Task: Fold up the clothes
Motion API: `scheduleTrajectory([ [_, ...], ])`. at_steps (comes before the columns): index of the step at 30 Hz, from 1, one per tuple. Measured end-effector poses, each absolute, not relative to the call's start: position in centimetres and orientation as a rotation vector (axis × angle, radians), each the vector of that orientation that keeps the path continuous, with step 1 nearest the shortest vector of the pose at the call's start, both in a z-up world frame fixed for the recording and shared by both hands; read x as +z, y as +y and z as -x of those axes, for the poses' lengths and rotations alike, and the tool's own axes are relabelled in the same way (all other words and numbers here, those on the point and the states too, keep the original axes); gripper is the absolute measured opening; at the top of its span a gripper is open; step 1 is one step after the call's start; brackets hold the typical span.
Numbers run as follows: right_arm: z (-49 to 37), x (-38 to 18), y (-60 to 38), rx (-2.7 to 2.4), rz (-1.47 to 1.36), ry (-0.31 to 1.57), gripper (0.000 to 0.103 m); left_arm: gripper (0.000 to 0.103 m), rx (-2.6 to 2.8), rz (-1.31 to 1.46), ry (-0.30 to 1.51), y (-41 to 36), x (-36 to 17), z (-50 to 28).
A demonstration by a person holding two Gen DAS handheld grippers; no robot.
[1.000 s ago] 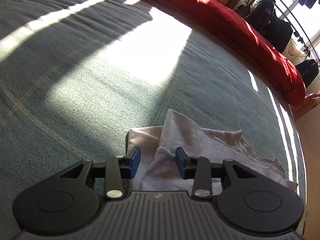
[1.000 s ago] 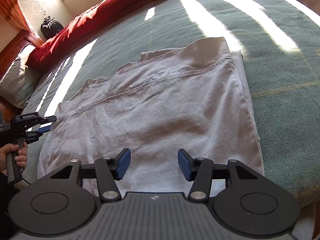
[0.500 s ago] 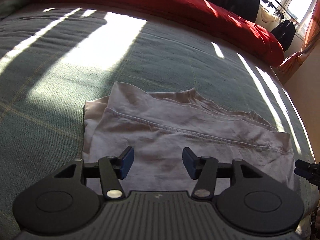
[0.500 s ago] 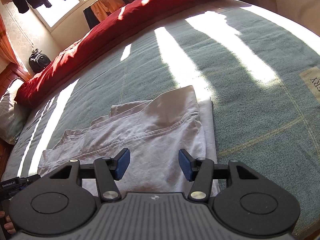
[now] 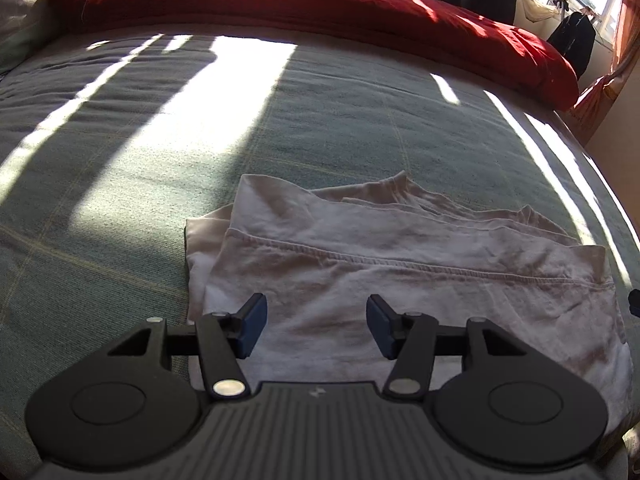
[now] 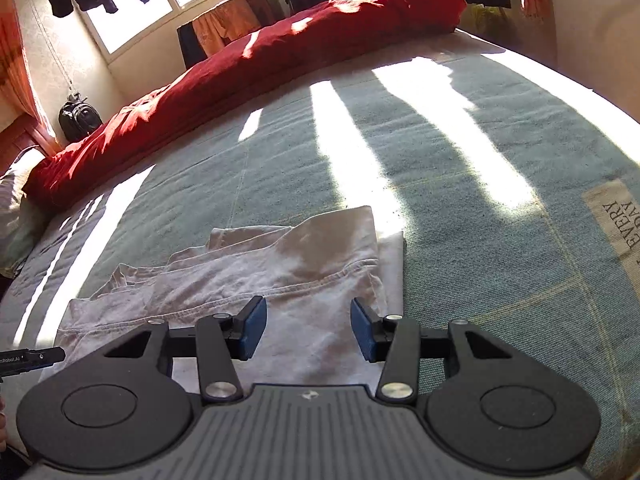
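White garment (image 5: 400, 280) lies folded over and flat on the green bedspread (image 5: 320, 120), on the side away from the red duvet (image 5: 320, 12), well apart from it. Left gripper (image 5: 314, 326) hangs above the garment's near edge, jaws apart, nothing between them. Right gripper (image 6: 307, 326) over the garment's other end, jaws closing, gap empty.

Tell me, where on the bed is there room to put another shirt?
The blanket is bare between the shirt and the red duvet, and beside the shirt toward the printed label. Only the near edge is taken, by the shirt.
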State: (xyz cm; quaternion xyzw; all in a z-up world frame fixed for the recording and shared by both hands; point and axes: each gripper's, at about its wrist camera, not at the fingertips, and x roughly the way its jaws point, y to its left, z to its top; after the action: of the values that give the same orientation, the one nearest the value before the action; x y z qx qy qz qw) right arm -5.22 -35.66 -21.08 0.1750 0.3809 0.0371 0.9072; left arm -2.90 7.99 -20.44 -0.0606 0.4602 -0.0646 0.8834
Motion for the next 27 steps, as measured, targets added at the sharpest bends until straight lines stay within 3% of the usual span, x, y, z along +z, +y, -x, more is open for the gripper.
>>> scheduleTrajectory([
  [4, 2.4, -21.2, -34.5, 0.092, -0.289, 0.765, 0.049, 0.056, -0.135, 0.100, 0.962, 7.8, -20.6, 2.6],
  [8, -0.5, -22.7, -33.4, 0.072, -0.225, 0.787, 0.032, 0.056, -0.137, 0.077, 0.963, 7.8, -20.8, 2.3],
  [13, -2.7, -24.6, -33.5, 0.014, -0.215, 0.811, 0.024, 0.056, -0.162, 0.084, 0.951, 8.0, -20.9, 1.7],
  [27, -0.5, -22.9, -33.4, 0.052, -0.292, 0.794, 0.032, 0.062, -0.178, 0.102, 0.900, 7.1, -22.6, -2.7],
])
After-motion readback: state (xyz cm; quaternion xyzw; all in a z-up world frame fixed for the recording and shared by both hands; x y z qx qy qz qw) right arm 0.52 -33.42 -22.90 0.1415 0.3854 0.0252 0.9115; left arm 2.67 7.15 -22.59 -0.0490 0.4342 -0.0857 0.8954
